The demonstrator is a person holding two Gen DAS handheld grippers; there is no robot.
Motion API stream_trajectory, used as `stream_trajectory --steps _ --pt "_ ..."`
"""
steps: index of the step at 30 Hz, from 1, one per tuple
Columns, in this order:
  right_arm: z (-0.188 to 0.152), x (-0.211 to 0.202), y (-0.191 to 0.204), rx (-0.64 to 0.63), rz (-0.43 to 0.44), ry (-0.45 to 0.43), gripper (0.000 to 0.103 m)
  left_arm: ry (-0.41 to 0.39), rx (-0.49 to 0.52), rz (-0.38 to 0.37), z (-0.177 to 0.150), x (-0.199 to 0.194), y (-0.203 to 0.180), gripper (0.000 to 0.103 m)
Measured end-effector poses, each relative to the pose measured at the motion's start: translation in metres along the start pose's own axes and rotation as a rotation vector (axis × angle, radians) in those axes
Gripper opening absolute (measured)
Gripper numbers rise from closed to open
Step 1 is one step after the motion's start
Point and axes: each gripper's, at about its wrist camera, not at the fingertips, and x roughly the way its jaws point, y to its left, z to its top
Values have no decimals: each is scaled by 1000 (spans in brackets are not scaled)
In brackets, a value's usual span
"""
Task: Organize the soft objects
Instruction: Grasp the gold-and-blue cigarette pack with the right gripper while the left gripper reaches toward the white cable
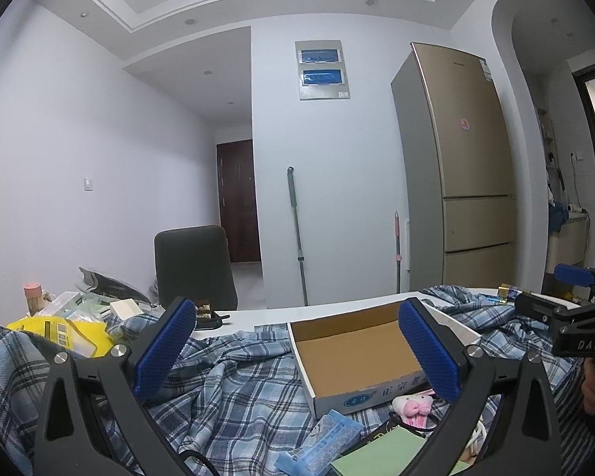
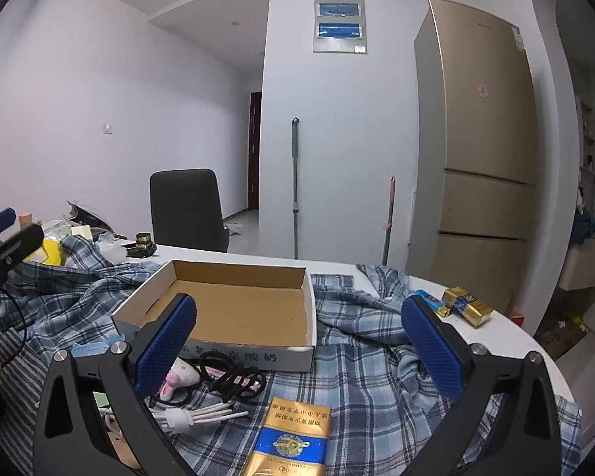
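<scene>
Looking through the left wrist view:
Left gripper (image 1: 297, 351): blue-padded fingers spread wide, holding nothing, raised over the table
Shallow cardboard box (image 1: 353, 361): empty, lying on the crumpled blue plaid cloth (image 1: 234, 392), between the pads
Small pink-and-white plush toy (image 1: 414, 406): on the cloth, just in front of the box's near wall
Blue tissue packet (image 1: 321, 442): beside the toy, nearer the camera
Right gripper (image 1: 575, 309): at the right edge, opening cannot be told

Right wrist view:
Right gripper (image 2: 299, 351): fingers wide apart, empty
Box (image 2: 234, 305): straight ahead
Plush toy (image 2: 180, 379): against the box front, partly behind the left pad, beside black hair ties (image 2: 234, 377)
Gold-and-blue carton (image 2: 291, 440): nearest the camera
</scene>
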Motion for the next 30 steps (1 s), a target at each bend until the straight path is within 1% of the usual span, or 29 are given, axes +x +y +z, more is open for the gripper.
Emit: stream_trajectory --steps 3,5,7,9,11,14,16,17,18,20,22,23,24,26,28,30 --pt "0 1 -3 12 13 5 103 12 4 -7 -2 3 -1 103" --pt "0 3 -4 16 52 21 103 14 3 -7 -2 3 0 103" --pt "0 5 -4 7 82 36 100 10 -4 -6 -3 2 1 103" --pt "3 4 -4 2 71 39 100 15 -16 35 -2 2 4 103" --pt "8 -1 -5 6 52 25 100 17 -29 35 0 0 7 103" --pt "21 -11 -9 29 25 9 100 48 -52 11 14 -2 6 103" --pt "32 -18 -12 56 17 17 100 36 -70 -33 24 -7 4 103" --pt "38 -20 -13 64 2 31 100 35 -67 -38 31 -11 0 103" --pt "43 -21 -14 70 -22 54 100 42 -54 -26 36 -14 -5 103" --pt "51 -20 -14 84 -93 128 100 57 -56 -39 42 -18 -13 103" --pt "52 -20 -15 110 -69 153 100 92 -73 -64 43 -19 -21 103" --pt "50 -19 -14 112 -67 167 100 116 -69 -93 42 -17 -26 101" --pt "47 -17 -14 107 -64 180 100 124 -63 -108 40 -17 -30 97" --pt "38 -11 -15 103 -54 208 100 119 -65 -96 33 -17 -34 95" --pt "27 -3 -18 118 -44 241 100 144 -71 -109 25 -12 -35 95" --pt "16 7 -22 146 -61 282 100 159 -64 -103 18 -7 -36 95"
